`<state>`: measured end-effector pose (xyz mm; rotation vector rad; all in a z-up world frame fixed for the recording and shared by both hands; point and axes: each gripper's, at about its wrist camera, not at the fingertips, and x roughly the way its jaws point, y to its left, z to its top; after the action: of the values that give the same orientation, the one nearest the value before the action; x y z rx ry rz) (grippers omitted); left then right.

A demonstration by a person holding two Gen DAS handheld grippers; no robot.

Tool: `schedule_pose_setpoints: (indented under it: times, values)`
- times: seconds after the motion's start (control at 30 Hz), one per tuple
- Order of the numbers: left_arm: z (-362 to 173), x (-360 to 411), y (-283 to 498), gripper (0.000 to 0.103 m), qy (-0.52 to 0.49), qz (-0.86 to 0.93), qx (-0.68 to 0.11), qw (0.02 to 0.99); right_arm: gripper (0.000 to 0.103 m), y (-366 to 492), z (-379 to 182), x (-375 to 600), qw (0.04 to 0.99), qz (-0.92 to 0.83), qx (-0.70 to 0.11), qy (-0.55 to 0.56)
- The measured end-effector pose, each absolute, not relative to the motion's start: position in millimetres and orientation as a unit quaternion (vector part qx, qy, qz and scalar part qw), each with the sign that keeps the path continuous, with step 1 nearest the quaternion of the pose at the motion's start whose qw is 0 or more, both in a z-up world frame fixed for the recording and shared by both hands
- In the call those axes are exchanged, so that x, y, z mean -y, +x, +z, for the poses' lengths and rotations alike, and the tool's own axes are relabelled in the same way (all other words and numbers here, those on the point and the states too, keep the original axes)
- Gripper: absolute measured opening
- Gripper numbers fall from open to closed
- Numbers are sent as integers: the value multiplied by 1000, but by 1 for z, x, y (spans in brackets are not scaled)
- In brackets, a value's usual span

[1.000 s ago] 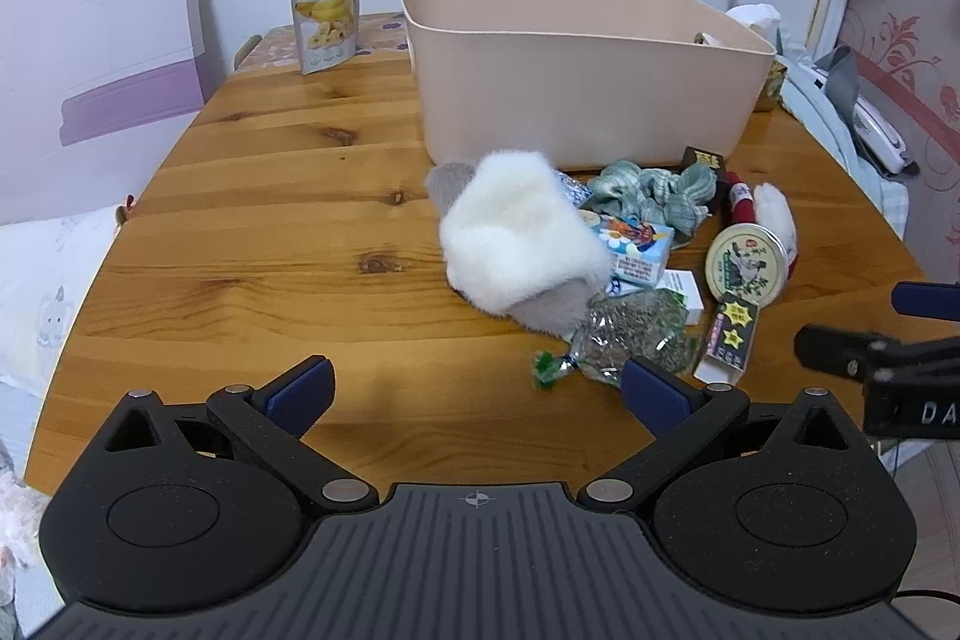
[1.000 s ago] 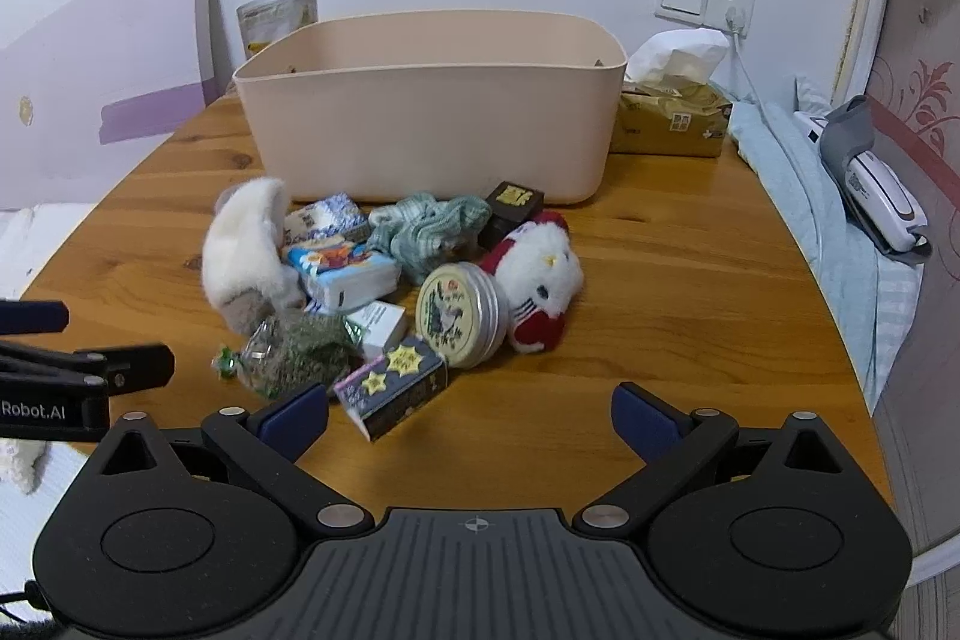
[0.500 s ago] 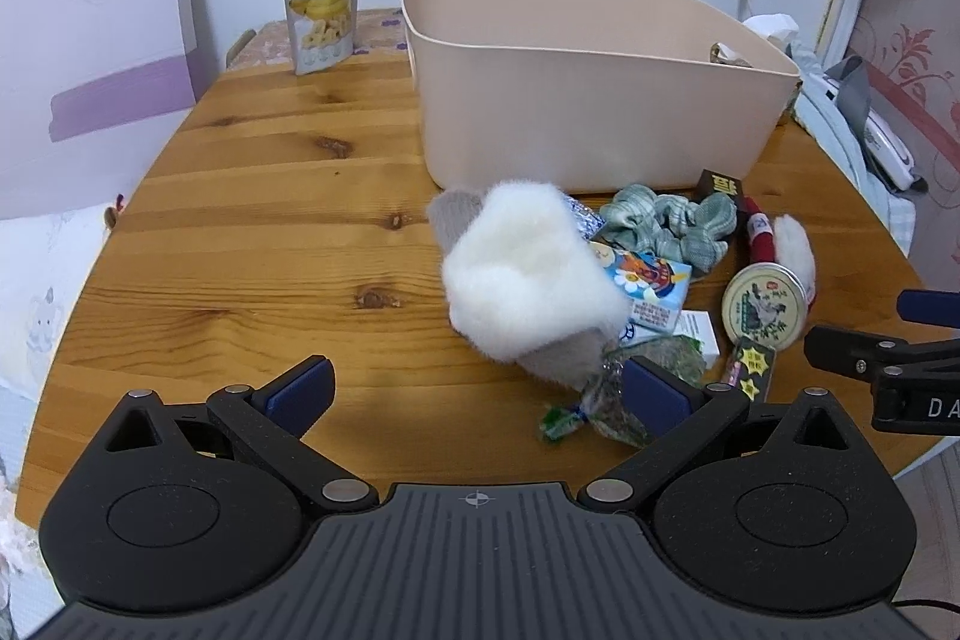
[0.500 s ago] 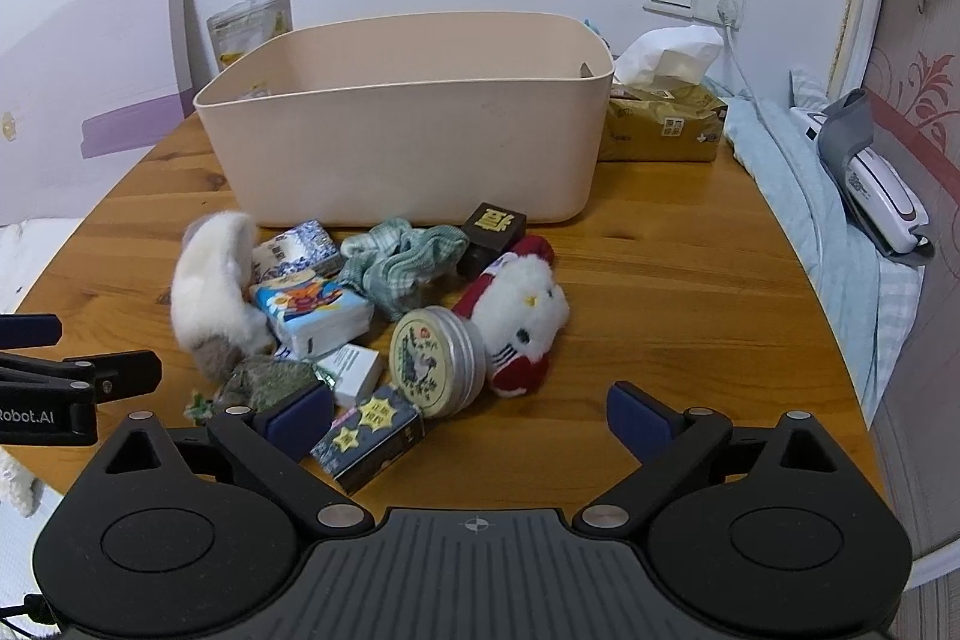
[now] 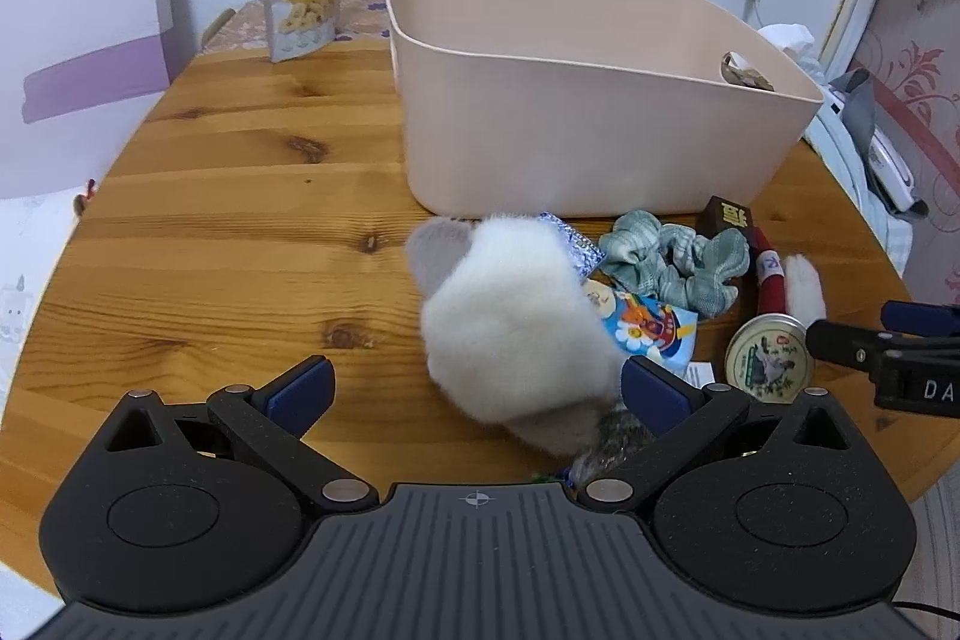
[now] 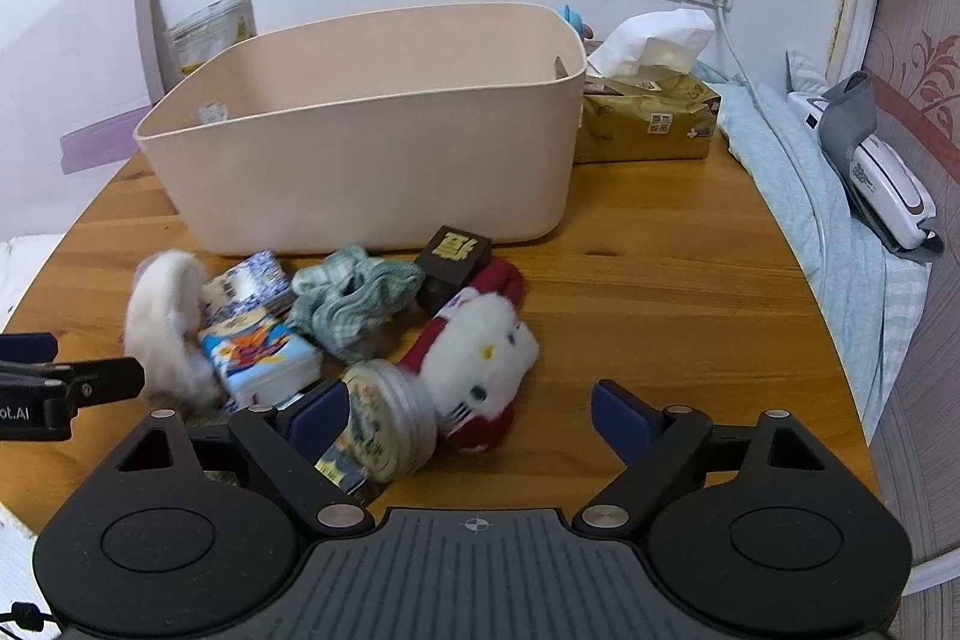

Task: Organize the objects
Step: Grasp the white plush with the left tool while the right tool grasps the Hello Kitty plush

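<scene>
Toys not yet in the tub (image 6: pixel 372 172).
Both hand-held grippers (image 5: pixel 474 391) (image 6: pixel 468 415) wide apart, gripping nothing; pile waiting on bench (image 5: pixel 240 232).

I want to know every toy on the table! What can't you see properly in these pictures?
- Floor of the beige bin: both views, hidden by its own walls.
- Dark crinkly packet: left view, mostly behind the left gripper and the fluffy white toy.
- Starred box: right view, covered by the right gripper.
- Round tin label: right view, turned edge-on and half covered.
- Tissue pack print: too small.
</scene>
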<state>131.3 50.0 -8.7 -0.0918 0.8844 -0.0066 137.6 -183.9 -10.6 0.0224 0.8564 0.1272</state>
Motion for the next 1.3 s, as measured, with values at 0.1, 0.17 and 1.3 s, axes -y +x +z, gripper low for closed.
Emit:
schedule_pose_setpoints:
  times: [0.1,0.17,1.3]
  values:
    - [-10,-50,140,103,-50,-8,-433,900,90,148,-13,189,908,53,-416,15]
    - [-11,-50,146,103,-51,-8,-433,900,89,154,-14,191,908,49,-416,14]
    - [-37,-77,170,33,-143,-20,-472,870,40,190,-49,191,884,83,-458,48]
